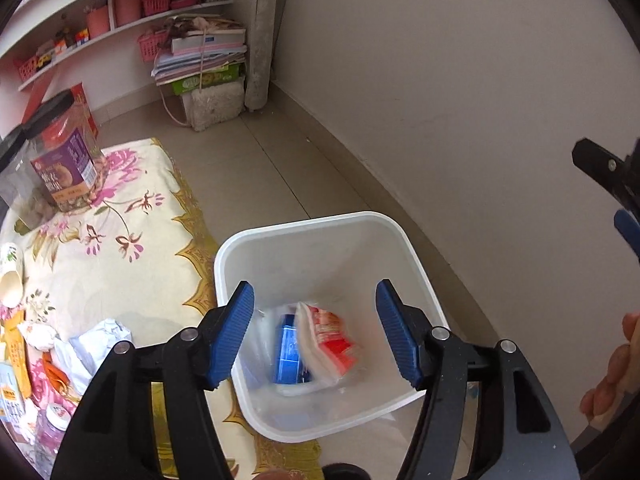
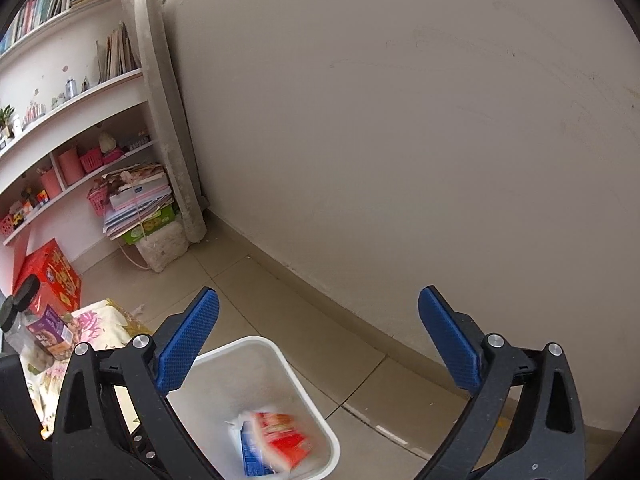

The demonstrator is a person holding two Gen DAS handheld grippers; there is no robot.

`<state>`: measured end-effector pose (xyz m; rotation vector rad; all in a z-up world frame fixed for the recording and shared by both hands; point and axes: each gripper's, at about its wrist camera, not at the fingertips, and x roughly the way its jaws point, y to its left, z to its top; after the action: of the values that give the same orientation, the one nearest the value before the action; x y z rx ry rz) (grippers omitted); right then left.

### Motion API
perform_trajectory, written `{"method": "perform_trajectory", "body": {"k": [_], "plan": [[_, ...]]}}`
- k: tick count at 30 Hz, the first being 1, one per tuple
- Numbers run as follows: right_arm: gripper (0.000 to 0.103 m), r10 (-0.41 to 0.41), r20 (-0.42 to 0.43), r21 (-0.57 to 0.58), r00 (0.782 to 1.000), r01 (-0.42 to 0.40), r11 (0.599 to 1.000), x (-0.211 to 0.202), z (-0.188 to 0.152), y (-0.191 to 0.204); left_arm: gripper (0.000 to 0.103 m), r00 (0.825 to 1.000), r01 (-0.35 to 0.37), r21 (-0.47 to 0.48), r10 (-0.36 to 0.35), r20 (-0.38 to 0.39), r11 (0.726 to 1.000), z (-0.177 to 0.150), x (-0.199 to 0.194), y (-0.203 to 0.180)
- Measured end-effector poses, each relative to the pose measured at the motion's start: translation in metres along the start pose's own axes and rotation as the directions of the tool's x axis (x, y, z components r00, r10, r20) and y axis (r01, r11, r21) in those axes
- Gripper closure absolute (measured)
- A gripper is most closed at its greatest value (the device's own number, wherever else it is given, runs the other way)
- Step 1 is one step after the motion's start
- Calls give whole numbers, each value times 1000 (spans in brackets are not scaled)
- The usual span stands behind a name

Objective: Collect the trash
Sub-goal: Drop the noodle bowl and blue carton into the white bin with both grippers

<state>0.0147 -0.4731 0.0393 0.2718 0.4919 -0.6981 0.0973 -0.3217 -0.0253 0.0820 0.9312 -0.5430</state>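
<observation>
A white bin [image 1: 304, 222] stands on the floor beside the table with the flowered cloth [image 1: 120, 272]. Inside it lie a red and white wrapper [image 1: 332, 336] and a blue carton [image 1: 288, 354], both blurred. My left gripper [image 1: 316, 292] hangs open right above the bin, its blue pads touching nothing. On the cloth lie a crumpled white paper [image 1: 102, 340] and an orange packet [image 1: 18, 356]. My right gripper [image 2: 319, 292] is open wide and empty, above the bin [image 2: 248, 342] and the wrapper [image 2: 284, 440]. It also shows at the right edge as the right gripper [image 1: 608, 176].
A clear jar with a black lid [image 1: 64, 160] stands at the table's far end. A small bottle [image 1: 52, 428] lies near the front. A bare wall [image 2: 400, 140] runs close to the right of the bin. Shelves, a book stack [image 1: 200, 56] and a red box [image 2: 52, 276] stand behind.
</observation>
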Motion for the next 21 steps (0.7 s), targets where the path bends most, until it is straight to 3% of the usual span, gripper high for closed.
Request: {"method": "perform_trajectory", "body": {"k": [11,21], "plan": [[7,10,29,-104,1000,-7,995,-11,-10,42,29,990,-121,35,118,80,992,7,-16,35],[7,9,76,-207,997,7,978,-21,-23,101,21,955,-254,-57,260,147,966,16,-39,101]]}}
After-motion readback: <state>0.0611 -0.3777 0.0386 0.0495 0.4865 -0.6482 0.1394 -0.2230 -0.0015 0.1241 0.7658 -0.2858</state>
